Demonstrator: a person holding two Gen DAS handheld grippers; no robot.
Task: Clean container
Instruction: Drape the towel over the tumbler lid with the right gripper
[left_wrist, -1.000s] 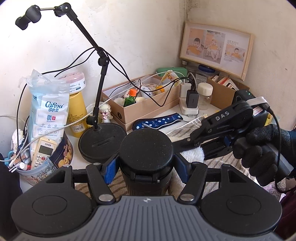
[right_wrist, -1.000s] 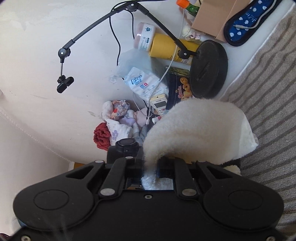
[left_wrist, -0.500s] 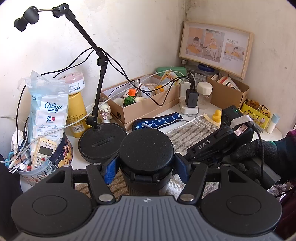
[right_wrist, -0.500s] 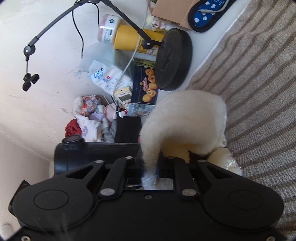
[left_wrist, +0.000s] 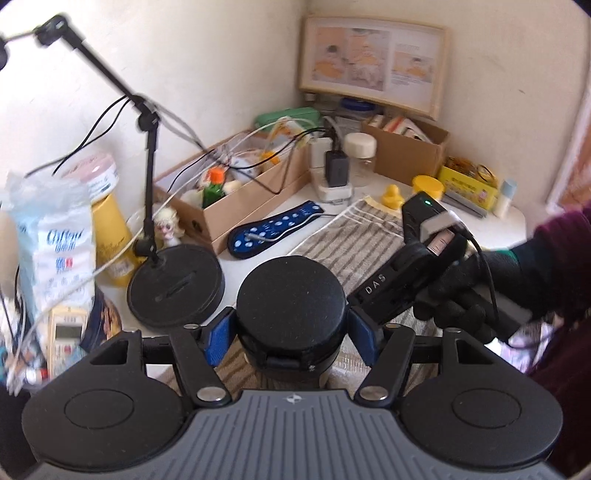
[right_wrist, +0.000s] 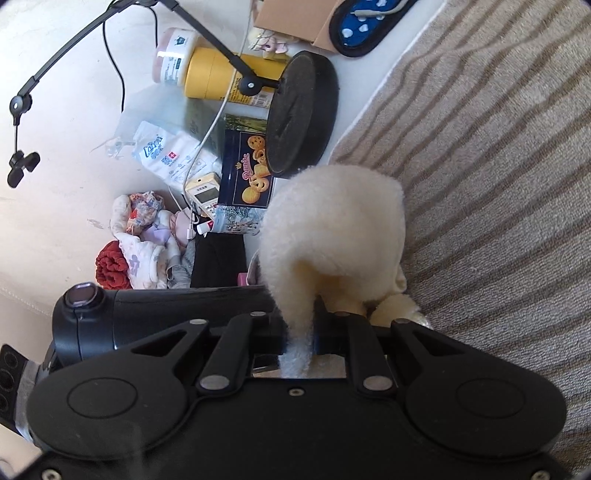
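My left gripper (left_wrist: 291, 328) is shut on a black cylindrical container (left_wrist: 291, 299) with a black lid, held upright over a striped towel (left_wrist: 354, 240). In the right wrist view the container (right_wrist: 166, 314) lies across the lower left. My right gripper (right_wrist: 299, 332) is shut on a fluffy cream cloth (right_wrist: 332, 229) that bulges ahead of the fingers, beside the container's side. In the left wrist view the right gripper body (left_wrist: 413, 269) sits low at the container's right; the cloth is hidden there.
A black stand base (left_wrist: 175, 284) with a boom arm stands left. A cookie tin (right_wrist: 247, 181), tissue pack (left_wrist: 55, 251), yellow tube (left_wrist: 109, 225), cardboard box (left_wrist: 240, 199), blue dotted pad (left_wrist: 273, 232) and charger (left_wrist: 334, 173) crowd the desk's back.
My right gripper with the cloth has dropped lower and closer against the container's right side. The left gripper has tilted and shifted a little; the container stays gripped.
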